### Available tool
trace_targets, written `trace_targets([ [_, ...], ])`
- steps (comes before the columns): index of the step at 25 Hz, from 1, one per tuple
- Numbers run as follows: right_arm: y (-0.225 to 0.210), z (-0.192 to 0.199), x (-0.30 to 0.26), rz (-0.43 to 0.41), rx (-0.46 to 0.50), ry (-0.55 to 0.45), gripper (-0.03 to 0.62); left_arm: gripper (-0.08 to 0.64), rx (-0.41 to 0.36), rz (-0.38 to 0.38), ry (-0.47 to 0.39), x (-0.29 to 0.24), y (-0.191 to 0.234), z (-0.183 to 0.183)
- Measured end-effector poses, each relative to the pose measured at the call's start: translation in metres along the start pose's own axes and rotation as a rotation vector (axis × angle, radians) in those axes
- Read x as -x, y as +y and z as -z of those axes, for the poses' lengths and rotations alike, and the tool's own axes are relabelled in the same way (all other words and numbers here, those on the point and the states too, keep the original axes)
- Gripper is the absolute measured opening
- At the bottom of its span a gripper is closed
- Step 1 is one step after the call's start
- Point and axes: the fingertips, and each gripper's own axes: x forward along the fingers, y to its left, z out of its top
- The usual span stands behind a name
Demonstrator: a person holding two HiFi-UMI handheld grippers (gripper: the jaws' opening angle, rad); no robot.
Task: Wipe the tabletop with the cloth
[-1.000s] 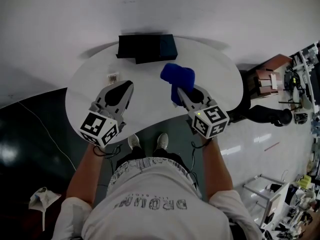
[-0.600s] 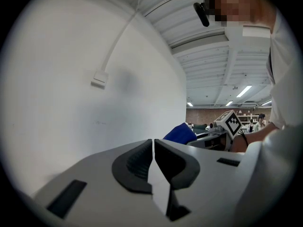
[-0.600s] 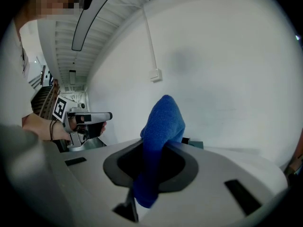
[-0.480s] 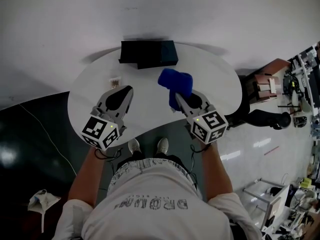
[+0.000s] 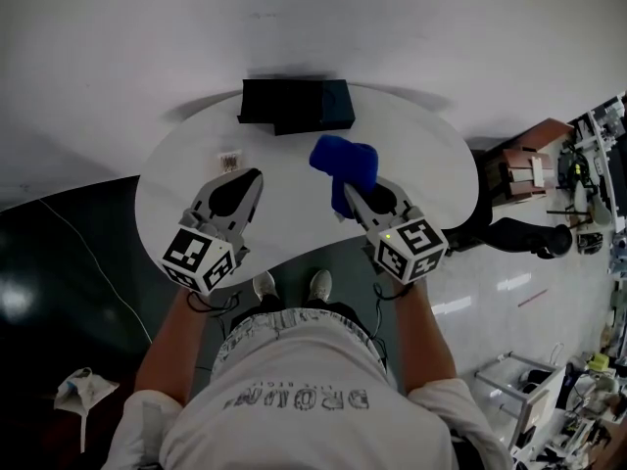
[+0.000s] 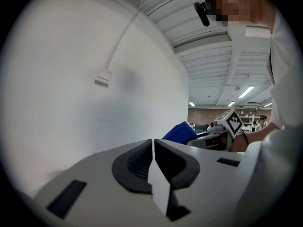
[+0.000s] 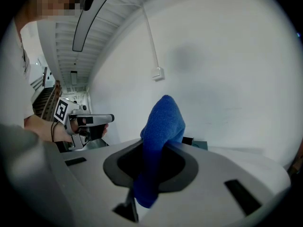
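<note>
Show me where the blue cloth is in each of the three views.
Head view: blue cloth, right of centre, seen against the table.
Left gripper view: blue cloth, just right of centre, farther off.
Right gripper view: blue cloth, centre, clamped in the right gripper.
Shared landmark: the white wall behind it.

A box point(image 5: 294, 104) sits at the far edge of the desk point(image 5: 431, 164), close against the wall point(image 5: 313, 18) behind it. A small item point(image 5: 229, 159) lies left of the middle, nearer than the box and just beyond the left tongs point(image 5: 257, 174), which are over the near left part of the desk. The right tongs point(image 5: 351, 186) are over the near right part, well apart from the left pair. The cloth point(image 5: 345, 160) sits between their jaws and reaches past the tips toward the box — between box and tongs.
</note>
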Motion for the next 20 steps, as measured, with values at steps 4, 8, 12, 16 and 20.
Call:
trace_targets([
  [4, -0.001, 0.000, -0.005, -0.009, -0.002, 0.006, 0.070, 0.028, 0.007, -0.009, 0.002, -0.001, 0.004, 0.000],
  [8, -0.002, 0.003, -0.009, -0.014, -0.004, 0.017, 0.071, 0.028, 0.012, -0.024, 0.006, 0.001, 0.012, 0.003],
  [12, -0.006, 0.005, -0.012, -0.021, -0.014, 0.025, 0.069, 0.028, 0.014, -0.038, 0.009, 0.000, 0.018, 0.002],
  [16, -0.009, 0.008, -0.017, -0.026, -0.015, 0.032, 0.069, 0.028, 0.015, -0.041, 0.013, -0.004, 0.021, 0.006],
  [20, -0.013, 0.011, -0.021, -0.031, -0.013, 0.038, 0.069, 0.028, 0.020, -0.037, 0.013, -0.010, 0.023, 0.010],
])
